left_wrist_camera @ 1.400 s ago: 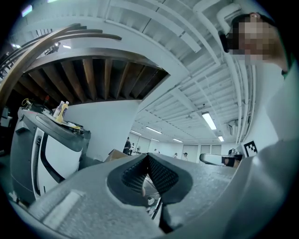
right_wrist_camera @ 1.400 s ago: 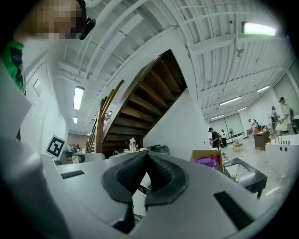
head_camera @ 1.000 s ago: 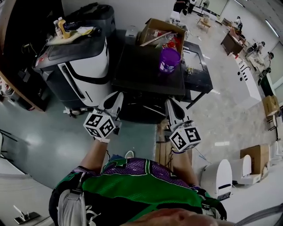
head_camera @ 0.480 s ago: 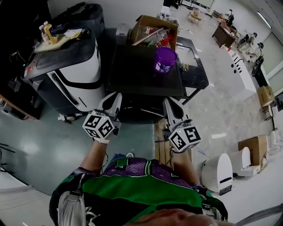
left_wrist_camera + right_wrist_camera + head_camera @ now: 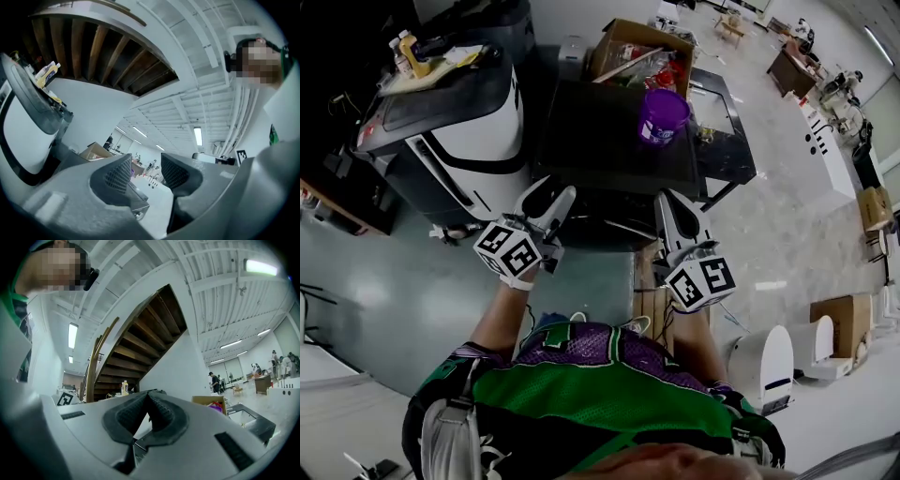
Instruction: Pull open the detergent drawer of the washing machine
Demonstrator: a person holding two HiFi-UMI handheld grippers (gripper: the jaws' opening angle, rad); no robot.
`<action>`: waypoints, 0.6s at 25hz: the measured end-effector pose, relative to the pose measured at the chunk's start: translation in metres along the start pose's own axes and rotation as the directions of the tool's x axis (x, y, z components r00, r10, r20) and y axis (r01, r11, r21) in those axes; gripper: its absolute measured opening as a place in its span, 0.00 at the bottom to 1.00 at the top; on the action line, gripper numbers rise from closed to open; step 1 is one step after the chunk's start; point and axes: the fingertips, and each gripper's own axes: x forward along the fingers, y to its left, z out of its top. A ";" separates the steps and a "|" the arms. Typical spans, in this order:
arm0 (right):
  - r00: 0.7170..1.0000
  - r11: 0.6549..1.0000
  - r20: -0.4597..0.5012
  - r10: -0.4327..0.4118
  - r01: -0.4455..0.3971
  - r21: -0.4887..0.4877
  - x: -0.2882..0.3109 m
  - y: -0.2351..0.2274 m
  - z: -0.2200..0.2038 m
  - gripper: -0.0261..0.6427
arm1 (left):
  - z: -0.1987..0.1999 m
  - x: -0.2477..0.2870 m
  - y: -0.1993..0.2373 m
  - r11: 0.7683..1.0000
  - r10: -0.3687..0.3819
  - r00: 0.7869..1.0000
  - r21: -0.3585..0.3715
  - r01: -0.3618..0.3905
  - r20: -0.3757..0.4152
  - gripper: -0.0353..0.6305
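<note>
Though the detergent drawer cannot be made out on the dark washing machine (image 5: 600,141) just ahead of both tips, the left tool (image 5: 550,197) has just been opening, jaws apart on nothing, seemingly readied for it; the right tool (image 5: 671,204) hangs alongside, jaws together, empty.

My head camera looks steeply down onto my left gripper (image 5: 548,197) and right gripper (image 5: 668,202). Their own cameras tilt upward, both catching the cardboard box (image 5: 639,52).
</note>
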 end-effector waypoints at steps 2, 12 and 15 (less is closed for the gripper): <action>1.000 1.000 -0.001 0.008 -0.008 -0.006 0.001 -0.003 0.001 0.04 | -0.006 0.002 0.005 0.998 -0.018 1.000 -0.059 0.019 0.016 0.36; 0.997 0.999 -0.067 0.040 -0.040 0.011 0.010 -0.008 -0.030 0.04 | -0.087 -0.010 0.069 0.967 0.063 0.996 -0.244 -0.078 -0.067 0.38; 0.996 0.999 -0.088 0.034 -0.033 0.018 0.012 -0.012 -0.041 0.04 | -0.116 -0.013 0.092 0.953 0.091 0.991 -0.280 -0.116 -0.098 0.38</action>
